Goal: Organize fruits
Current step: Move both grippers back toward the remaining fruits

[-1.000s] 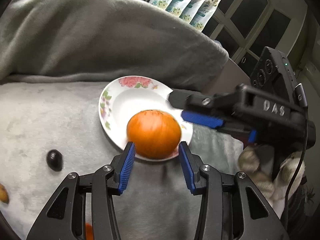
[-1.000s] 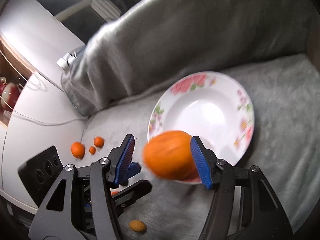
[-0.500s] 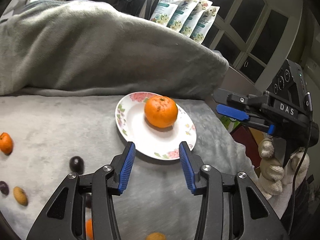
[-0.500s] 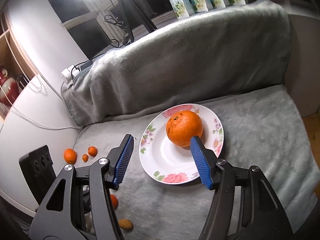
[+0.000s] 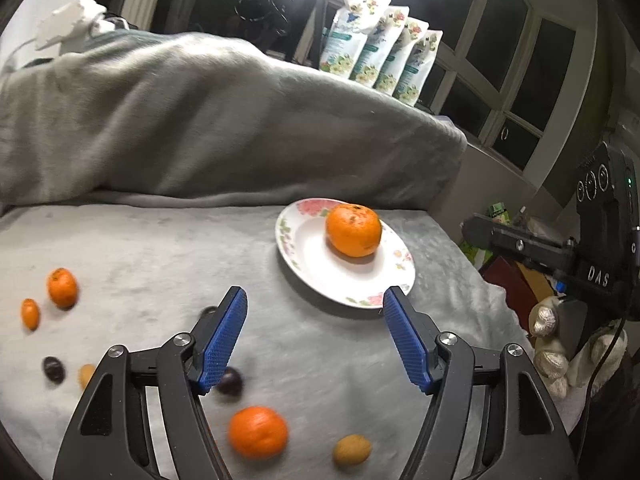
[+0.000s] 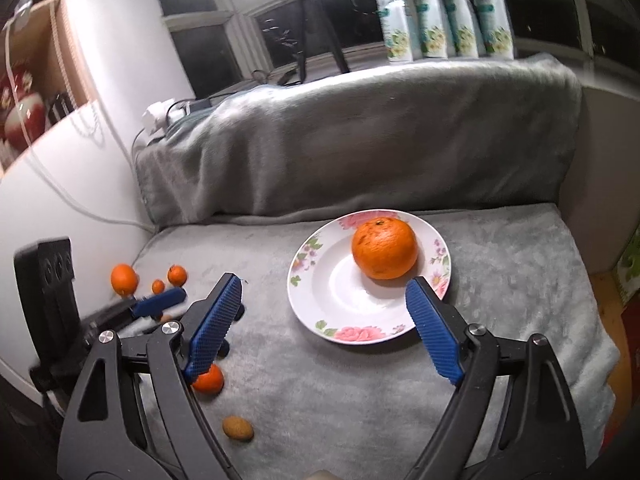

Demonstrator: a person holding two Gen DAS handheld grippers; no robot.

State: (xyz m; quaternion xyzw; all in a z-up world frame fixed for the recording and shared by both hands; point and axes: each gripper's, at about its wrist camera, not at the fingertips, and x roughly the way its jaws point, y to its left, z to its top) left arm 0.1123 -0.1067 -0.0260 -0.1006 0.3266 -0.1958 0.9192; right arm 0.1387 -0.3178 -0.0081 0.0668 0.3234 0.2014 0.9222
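Released a second ago, the large orange [image 6: 385, 249] is now sitting on the floral plate [image 6: 320, 292] on the grey blanket [image 6: 520, 280]. Both the left gripper [image 5: 315, 336] and right gripper [image 6: 323, 322] have just been opening and are standing wide with nothing between them, smaller fruits [image 5: 62, 288] lying scattered leftward.

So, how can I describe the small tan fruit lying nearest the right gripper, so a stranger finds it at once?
Start at the flowered plate on the grey blanket, then look toward the near left edge. Past the loose orange lies the tan fruit. It is oval, dull brown and smaller, while its neighbours are bright orange and round.
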